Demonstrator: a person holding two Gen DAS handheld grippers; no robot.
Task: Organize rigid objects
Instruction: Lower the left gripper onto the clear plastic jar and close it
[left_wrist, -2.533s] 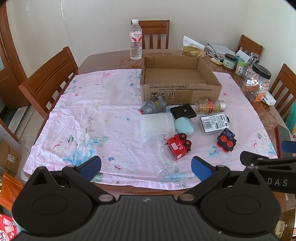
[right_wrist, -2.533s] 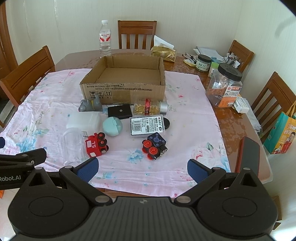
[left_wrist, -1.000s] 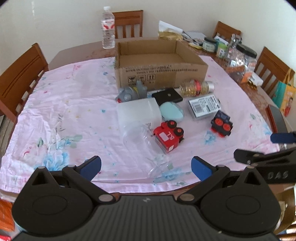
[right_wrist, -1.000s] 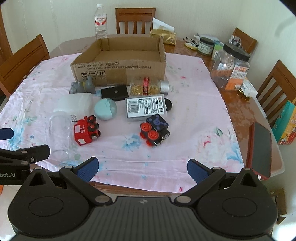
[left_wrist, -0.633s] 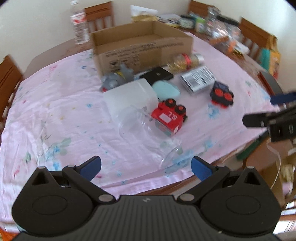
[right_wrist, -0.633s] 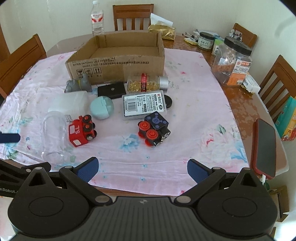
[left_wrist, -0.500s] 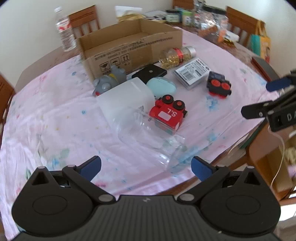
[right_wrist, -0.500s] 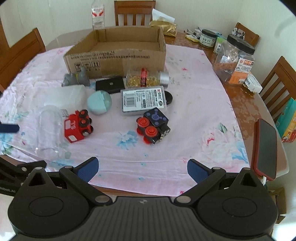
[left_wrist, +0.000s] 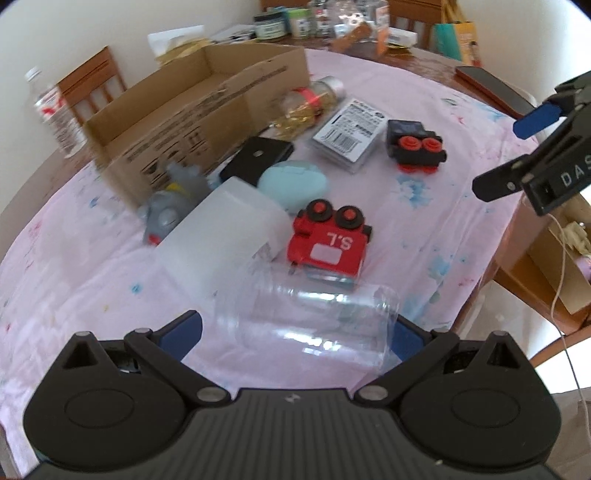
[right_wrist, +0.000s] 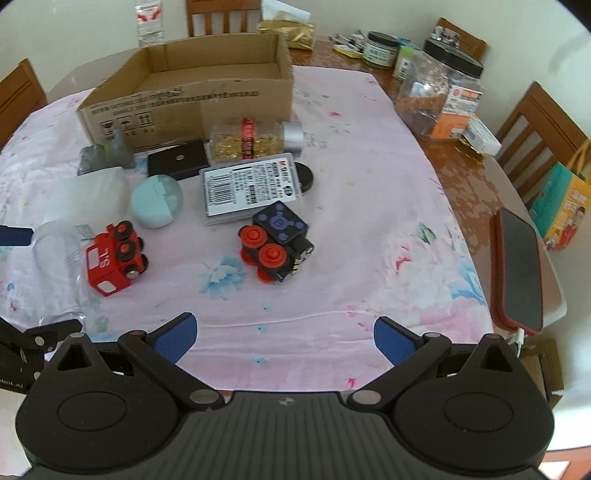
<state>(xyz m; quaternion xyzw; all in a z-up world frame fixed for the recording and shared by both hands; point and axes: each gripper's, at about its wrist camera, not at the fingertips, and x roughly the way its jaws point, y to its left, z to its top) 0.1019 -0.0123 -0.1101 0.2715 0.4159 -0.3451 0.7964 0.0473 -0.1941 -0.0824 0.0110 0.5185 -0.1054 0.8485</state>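
A clear plastic cup (left_wrist: 317, 325) lies on its side near the table's front edge, between the fingers of my open left gripper (left_wrist: 293, 332); contact cannot be told. Just beyond it are a red toy train (left_wrist: 328, 243) and a frosted white box (left_wrist: 221, 236). An open cardboard box (right_wrist: 184, 99) stands at the back with nothing inside. My right gripper (right_wrist: 284, 334) hangs open over the front edge with nothing between its fingers, short of a black toy train (right_wrist: 277, 243). From the right wrist the cup (right_wrist: 55, 266) sits at the far left.
On the pink flowered cloth (right_wrist: 369, 221) lie a pale blue case (right_wrist: 157, 203), a barcode-labelled case (right_wrist: 251, 184), a flat black box (right_wrist: 177, 158), a grey toy (right_wrist: 105, 155) and a bottle of gold pieces (right_wrist: 255, 138). A red-cased phone (right_wrist: 521, 273) and jars (right_wrist: 439, 96) stand at the right.
My left gripper has dropped forward and swung right, so the clear cup now lies between its fingers. The right gripper has edged closer to the toys.
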